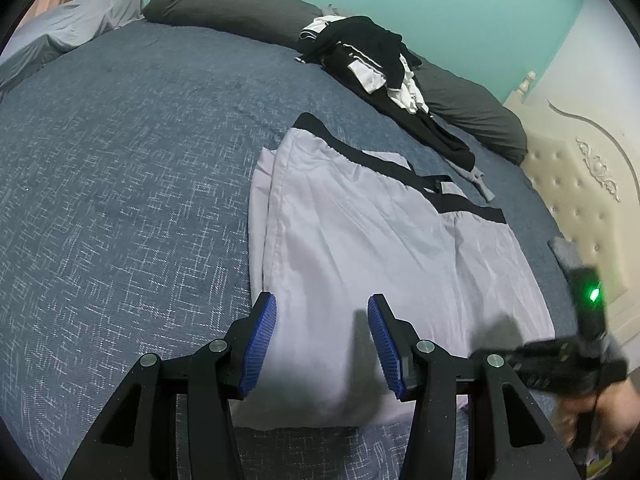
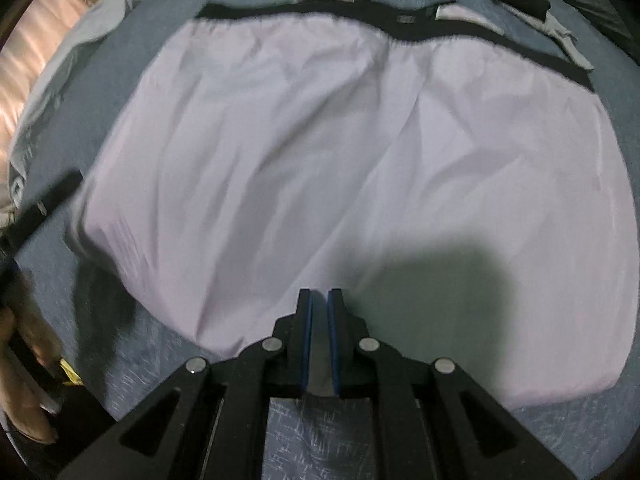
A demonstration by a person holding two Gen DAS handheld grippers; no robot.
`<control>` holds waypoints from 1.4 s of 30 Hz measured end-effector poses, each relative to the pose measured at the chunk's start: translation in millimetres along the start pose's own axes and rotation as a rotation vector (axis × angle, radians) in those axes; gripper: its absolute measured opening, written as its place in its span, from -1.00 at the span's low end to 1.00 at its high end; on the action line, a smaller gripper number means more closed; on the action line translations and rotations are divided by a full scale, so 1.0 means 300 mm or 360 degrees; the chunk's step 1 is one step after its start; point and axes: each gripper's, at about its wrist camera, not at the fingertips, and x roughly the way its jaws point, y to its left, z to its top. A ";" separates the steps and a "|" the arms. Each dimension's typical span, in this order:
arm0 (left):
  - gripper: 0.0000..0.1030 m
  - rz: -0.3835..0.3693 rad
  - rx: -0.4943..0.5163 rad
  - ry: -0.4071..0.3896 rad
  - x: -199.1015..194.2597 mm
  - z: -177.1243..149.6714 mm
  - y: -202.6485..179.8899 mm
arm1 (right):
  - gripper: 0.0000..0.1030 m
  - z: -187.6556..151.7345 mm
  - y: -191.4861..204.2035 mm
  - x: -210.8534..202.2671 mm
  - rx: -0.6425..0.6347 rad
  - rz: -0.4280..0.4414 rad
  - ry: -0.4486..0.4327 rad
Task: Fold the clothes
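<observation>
Two grippers hover over pale lilac shorts [image 1: 360, 248] lying flat on the blue bedspread [image 1: 120, 160]. The left gripper [image 1: 322, 344] is spread and empty above the near hem; the right gripper [image 2: 319, 320] is pressed together, pinching nothing. Each should probably take a hem corner, lifting evenly toward the black waistband [image 2: 320, 12].

Open blue bedspread [image 1: 120, 180] being left passable at left, black clothes pile [image 1: 372, 60] and grey pillows [image 1: 224, 2] blocking the far edge

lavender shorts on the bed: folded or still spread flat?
Partly folded. The lavender shorts lie flat on the blue bedspread, but their black waistband steps where one side overlaps the other.
</observation>
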 end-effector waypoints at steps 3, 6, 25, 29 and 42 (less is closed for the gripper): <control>0.01 -0.0003 -0.0014 -0.0005 -0.002 0.001 0.007 | -0.86 -0.018 0.002 -0.008 0.0021 0.0003 -0.0003; 0.01 -0.0006 -0.0012 -0.0002 -0.001 0.002 0.008 | -0.86 -0.038 0.019 -0.048 -0.0013 0.0020 -0.0018; 0.01 -0.0011 -0.0009 -0.0006 -0.008 0.007 0.018 | -0.92 -0.127 -0.004 -0.009 0.0031 0.0057 0.0055; 0.01 -0.0008 -0.0021 -0.0004 -0.009 0.007 0.027 | -0.92 -0.129 0.008 -0.059 0.0007 0.0055 0.0029; 0.01 -0.0003 -0.0019 -0.0007 -0.010 0.009 0.022 | -0.92 -0.080 -0.054 -0.115 0.0097 0.0119 -0.0050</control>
